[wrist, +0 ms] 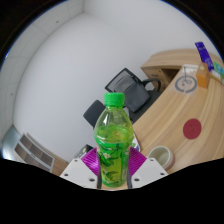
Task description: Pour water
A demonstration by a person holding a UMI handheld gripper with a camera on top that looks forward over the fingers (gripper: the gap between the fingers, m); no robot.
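Green bottle (112, 140) upright in claw (112, 166), cap uppermost.

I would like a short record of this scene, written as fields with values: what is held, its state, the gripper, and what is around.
held thing: green bottle, between the fingers
bottle cap: green, on
bottle pose: upright in the view
gripper: shut on the bottle, purple pads pressing both sides
beyond the bottle: wooden table with a red round mark, black chair, white wall
by the fingers: a white cup, contents not visible
pouring: not yet begun
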